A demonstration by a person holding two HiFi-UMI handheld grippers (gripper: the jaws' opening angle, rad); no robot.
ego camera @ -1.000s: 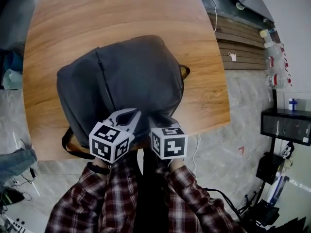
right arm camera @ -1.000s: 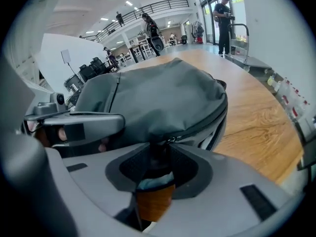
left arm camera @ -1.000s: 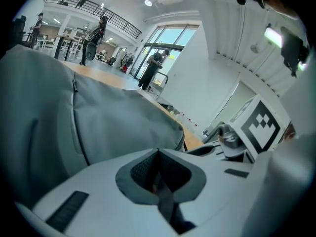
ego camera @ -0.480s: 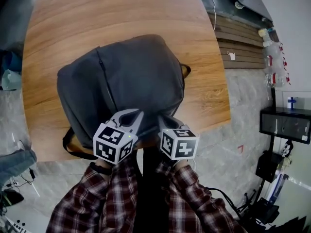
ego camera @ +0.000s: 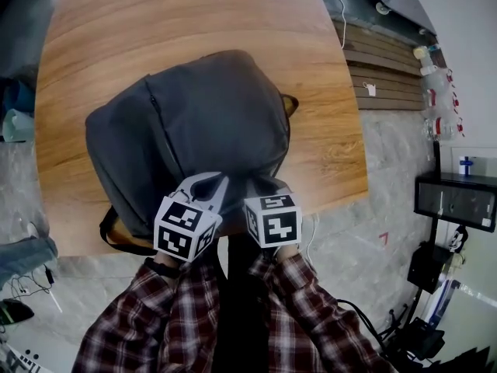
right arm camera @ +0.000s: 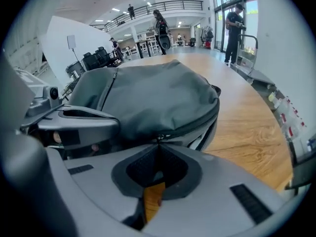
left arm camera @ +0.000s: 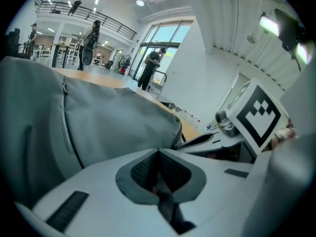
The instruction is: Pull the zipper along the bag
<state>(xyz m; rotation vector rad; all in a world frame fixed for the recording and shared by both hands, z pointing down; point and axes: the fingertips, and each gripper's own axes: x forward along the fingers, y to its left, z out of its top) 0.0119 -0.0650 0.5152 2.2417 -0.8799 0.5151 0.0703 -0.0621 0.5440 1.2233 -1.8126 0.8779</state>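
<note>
While pinching zipper pull (right arm camera: 159, 138): right gripper (right arm camera: 158, 149), jaws together | left gripper (left arm camera: 158, 154): alongside, clamped on backpack (ego camera: 210, 115) hem | zipper track (right arm camera: 190, 125): curving rightward, away.

Dark grey bag (ego camera: 210, 123) lies flat on table (ego camera: 93, 22), zipper (right arm camera: 195, 125) along its edge

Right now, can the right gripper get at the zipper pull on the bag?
Probably yes. The right gripper already has its jaws shut at the small metal zipper pull on the near edge of the bag. The left gripper sits beside it, clamped on the bag, not across the way.
</note>
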